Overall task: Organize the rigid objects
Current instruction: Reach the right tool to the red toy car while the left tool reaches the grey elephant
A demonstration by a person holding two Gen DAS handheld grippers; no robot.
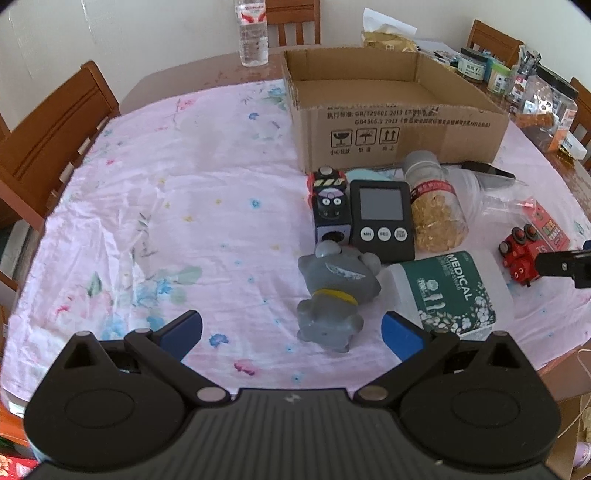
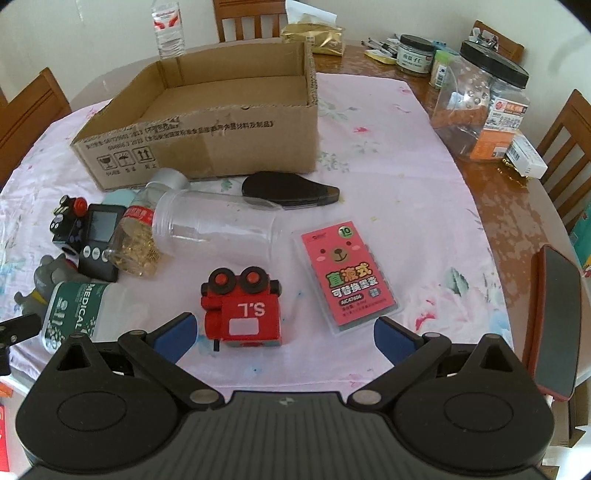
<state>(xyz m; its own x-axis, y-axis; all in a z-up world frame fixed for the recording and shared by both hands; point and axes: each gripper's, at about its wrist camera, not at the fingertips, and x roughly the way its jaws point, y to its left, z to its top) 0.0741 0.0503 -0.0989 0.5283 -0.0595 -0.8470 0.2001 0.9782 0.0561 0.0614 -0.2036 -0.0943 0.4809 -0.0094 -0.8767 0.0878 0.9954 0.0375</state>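
Observation:
An open cardboard box [image 1: 391,110] stands at the back of the table; it also shows in the right wrist view [image 2: 207,122]. My left gripper [image 1: 291,334] is open, with a grey toy figure [image 1: 336,291] lying between and just beyond its fingertips. Behind it are a black timer [image 1: 382,218], a black toy cube [image 1: 330,206], a bottle of yellow capsules [image 1: 436,203] and a green-labelled medical bottle [image 1: 454,291]. My right gripper [image 2: 282,334] is open, with a red toy truck [image 2: 242,310] by its left finger. A pink card pack [image 2: 349,277] and a clear jar [image 2: 218,225] lie beyond.
A pink floral cloth [image 1: 166,221] covers the round wooden table. A black flat case [image 2: 288,190] lies before the box. Jars and containers [image 2: 480,99] crowd the back right. A phone in a red case [image 2: 557,325] lies at the right edge. A water bottle [image 1: 253,33] and chairs [image 1: 48,147] surround.

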